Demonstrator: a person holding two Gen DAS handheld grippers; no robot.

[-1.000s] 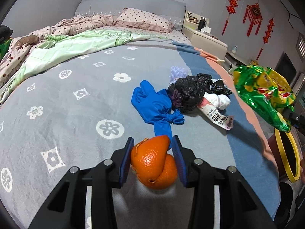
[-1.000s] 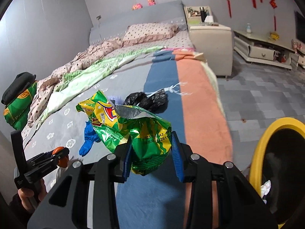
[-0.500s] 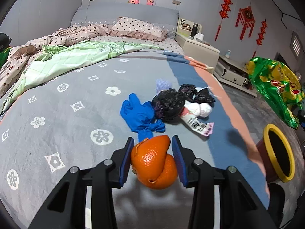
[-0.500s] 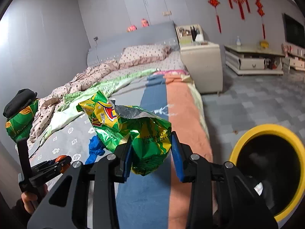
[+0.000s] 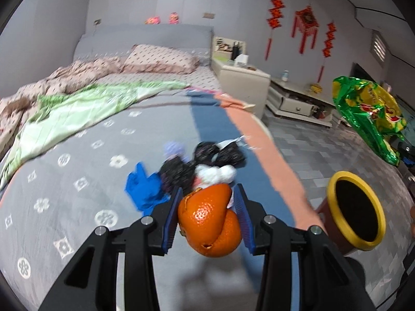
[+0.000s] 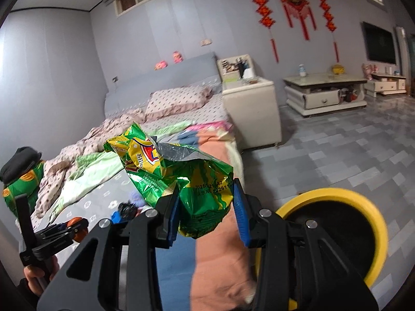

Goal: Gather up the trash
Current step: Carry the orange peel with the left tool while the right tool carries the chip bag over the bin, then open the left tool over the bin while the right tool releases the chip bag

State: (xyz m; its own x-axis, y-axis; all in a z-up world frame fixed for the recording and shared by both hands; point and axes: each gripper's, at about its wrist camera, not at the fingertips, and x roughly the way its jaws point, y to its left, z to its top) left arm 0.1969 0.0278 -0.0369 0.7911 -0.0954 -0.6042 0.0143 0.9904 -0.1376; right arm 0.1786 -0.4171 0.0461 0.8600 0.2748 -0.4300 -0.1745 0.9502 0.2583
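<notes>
We hold the orange peel (image 5: 210, 223) clamped in our left gripper (image 5: 208, 219) above the bed (image 5: 77, 155), and the green chip bag (image 6: 181, 178) pinched in our right gripper (image 6: 206, 215), both lifted clear so they can drop into the yellow-rimmed bin (image 6: 334, 194) on the floor beside the bed; more trash (image 5: 202, 165) waits on the blanket.

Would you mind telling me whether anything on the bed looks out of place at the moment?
Yes: a small heap of litter lies on the grey bedspread near its blue stripe: crumpled black plastic bags, a white wad and a blue glove-like rag. It looks like rubbish left on bedding, not yet binned.
</notes>
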